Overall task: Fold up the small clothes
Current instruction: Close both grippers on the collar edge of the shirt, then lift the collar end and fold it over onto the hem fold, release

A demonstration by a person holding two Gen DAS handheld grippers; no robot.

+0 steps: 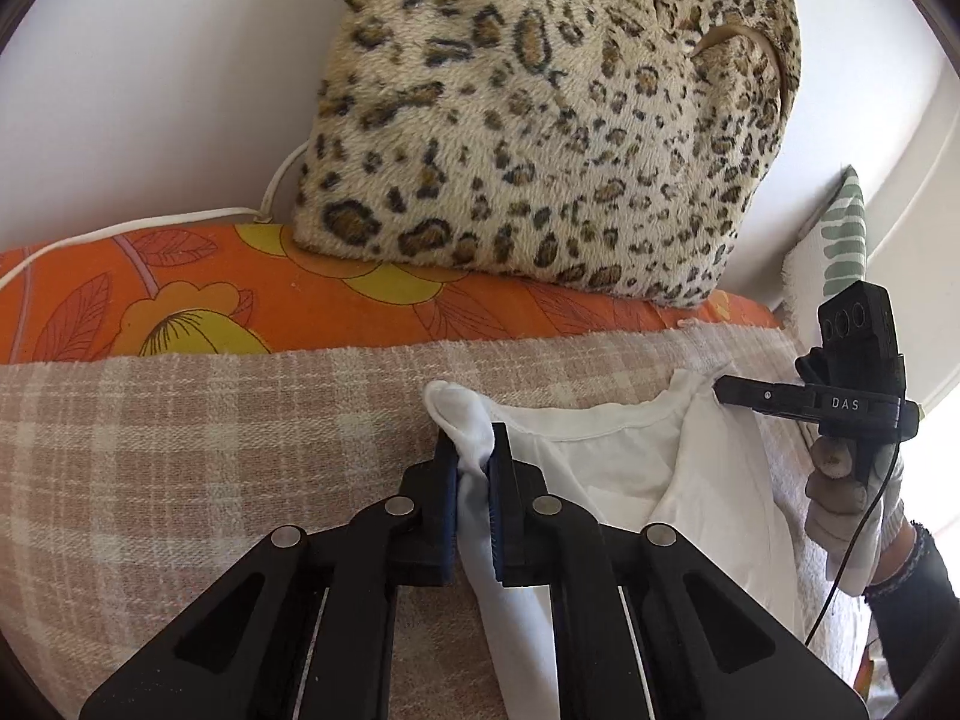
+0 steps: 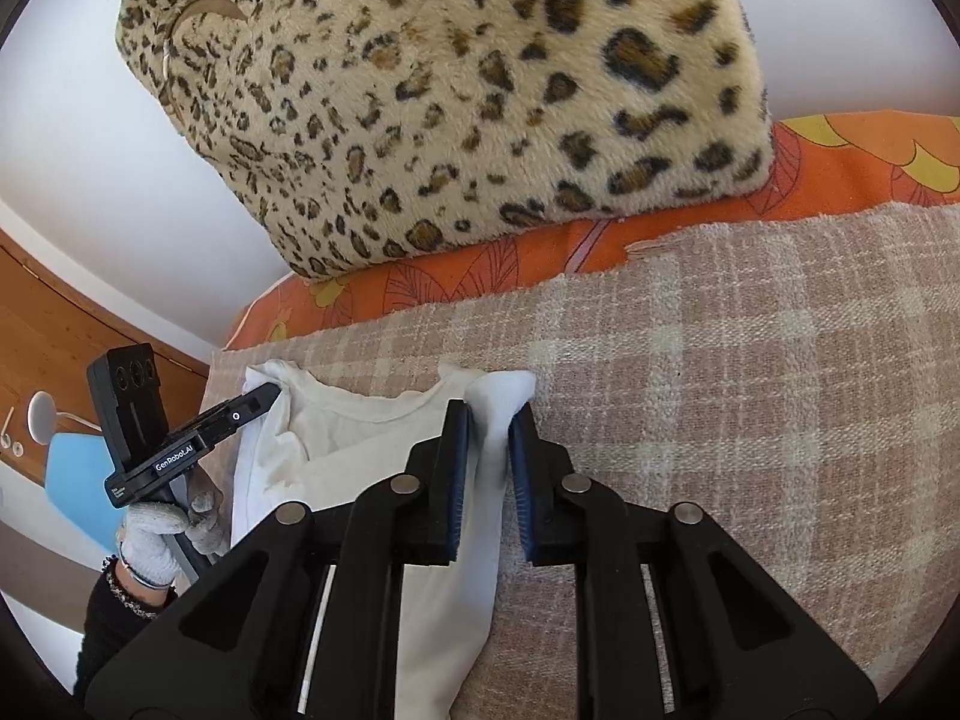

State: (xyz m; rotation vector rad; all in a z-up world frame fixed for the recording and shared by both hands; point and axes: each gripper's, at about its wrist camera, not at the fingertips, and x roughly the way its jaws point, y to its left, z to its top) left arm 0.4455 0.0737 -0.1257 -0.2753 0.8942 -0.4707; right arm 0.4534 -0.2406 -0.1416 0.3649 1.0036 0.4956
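Blue chair (image 2: 78, 474) only from right wrist

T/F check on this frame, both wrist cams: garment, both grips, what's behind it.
1. The left gripper is shut on a shoulder strap of the white garment. True.
2. The right gripper hangs open above the plaid blanket, holding nothing. False: its pads pinch the garment's other strap.
3. The garment lies on bare wood. False: it lies on the plaid blanket.
4. A leopard-print cushion stands behind the garment, on the orange floral cover. True.
5. The person's hands are bare. False: the left hand and the right hand wear light knit gloves.
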